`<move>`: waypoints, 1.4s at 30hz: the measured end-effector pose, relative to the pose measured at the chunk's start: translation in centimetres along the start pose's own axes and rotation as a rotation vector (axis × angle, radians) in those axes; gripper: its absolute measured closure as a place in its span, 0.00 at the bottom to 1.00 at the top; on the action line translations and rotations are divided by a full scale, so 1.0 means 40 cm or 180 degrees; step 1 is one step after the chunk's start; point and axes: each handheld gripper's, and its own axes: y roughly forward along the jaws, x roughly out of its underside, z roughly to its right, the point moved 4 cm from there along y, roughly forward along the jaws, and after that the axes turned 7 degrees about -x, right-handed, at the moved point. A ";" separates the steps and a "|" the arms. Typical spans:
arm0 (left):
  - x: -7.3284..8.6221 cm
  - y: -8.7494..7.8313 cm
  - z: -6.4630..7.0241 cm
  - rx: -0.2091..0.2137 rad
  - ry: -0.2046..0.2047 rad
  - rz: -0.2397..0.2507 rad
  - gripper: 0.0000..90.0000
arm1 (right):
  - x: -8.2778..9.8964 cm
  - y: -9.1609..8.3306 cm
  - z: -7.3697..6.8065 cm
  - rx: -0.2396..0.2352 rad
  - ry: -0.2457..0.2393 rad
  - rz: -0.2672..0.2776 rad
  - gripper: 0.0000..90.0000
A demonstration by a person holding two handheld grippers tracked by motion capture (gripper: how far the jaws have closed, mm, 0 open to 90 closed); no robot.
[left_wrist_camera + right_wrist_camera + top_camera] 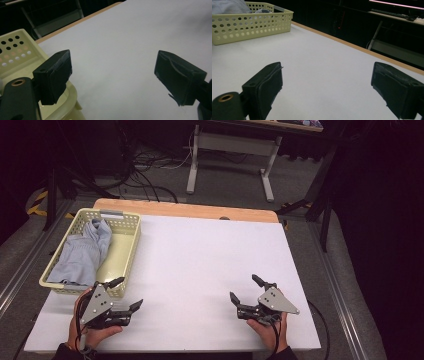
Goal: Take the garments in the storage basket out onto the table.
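The pale blue cloth (82,252) lies crumpled in the yellow perforated basket (128,251) at the far left of the table (210,260), one end bunched up against the far wall and the rest spilling down toward the near rim; we read it as soft and limp, folding over itself wherever it is not propped. We judge it is kept in the basket so that it stays gathered in one spot and the white tabletop is left free for working. Nearest to it we hold the left gripper (129,292), just beside the basket's near corner, its jaws spread wide with nothing between them, which the left gripper view confirms (112,77). Well apart on the other side we hold the right gripper (245,289) low over the table, jaws likewise spread and empty (327,87). Both stand ready, it seems to us, to reach for the cloth.
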 end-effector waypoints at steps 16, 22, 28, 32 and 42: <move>0.000 0.011 0.000 0.0000 0.0049 -0.0046 0.19 | 0.009 -0.003 0.005 -0.0015 -0.0019 -0.0029 0.12; 0.009 -0.033 -0.013 -0.0198 0.0016 -0.0080 0.24 | -0.003 0.024 0.000 -0.0112 -0.0034 -0.0006 0.12; -0.011 -0.100 -0.076 -0.0715 -0.0027 -0.0128 0.24 | -0.012 0.063 -0.021 -0.0290 -0.0128 -0.0038 0.13; -0.037 -0.131 -0.161 -0.0936 -0.0254 -0.0273 0.24 | -0.016 0.071 -0.029 -0.0341 -0.0174 -0.0049 0.13; -0.076 -0.014 -0.386 -0.1005 -0.0380 -0.1543 0.21 | 0.006 0.073 -0.021 -0.0289 -0.0141 -0.0257 0.13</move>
